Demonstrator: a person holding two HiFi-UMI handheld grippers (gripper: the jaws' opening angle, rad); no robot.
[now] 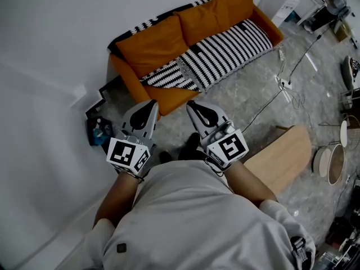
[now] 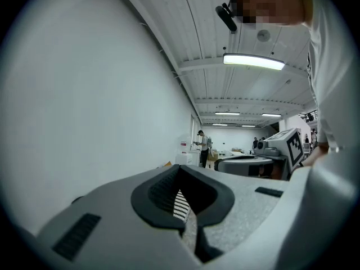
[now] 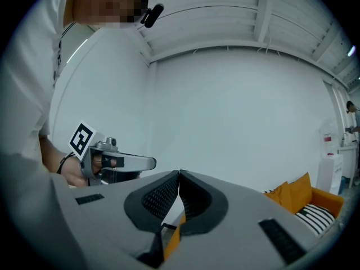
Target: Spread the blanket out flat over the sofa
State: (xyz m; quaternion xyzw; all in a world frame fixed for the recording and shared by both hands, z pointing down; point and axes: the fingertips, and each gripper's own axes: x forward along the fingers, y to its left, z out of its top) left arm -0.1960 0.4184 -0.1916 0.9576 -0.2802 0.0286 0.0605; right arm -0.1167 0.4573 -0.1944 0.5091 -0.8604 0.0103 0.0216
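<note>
Biggest thing here is the orange sofa (image 1: 143, 86), pushed up against the white wall. The blanket (image 1: 225, 52), black-and-white striped, is sitting on the sofa seat. It isn't flat at all: it's bunched and folded over itself, with one rumpled end spilling over the sofa's front edge near the middle. It covers most of the seat, and one end of the seat is bare orange. There's also a striped strip (image 1: 163, 14) running behind the sofa's back cushions (image 1: 154, 41); we can't tell if that's part of the same blanket.

On the floor in front of the sofa, off to one side, there's a light wooden board (image 1: 284, 156), well apart from the sofa.

Then there's us: the left gripper (image 1: 153, 103) and right gripper (image 1: 191, 103) are held side by side in front of the sofa, pointing towards it and not touching it or the blanket. Both claws are pinched closed, tips meeting, and there's nothing caught in either one. Through the gap behind the left claw's tips we just glimpse the stripes further off.
</note>
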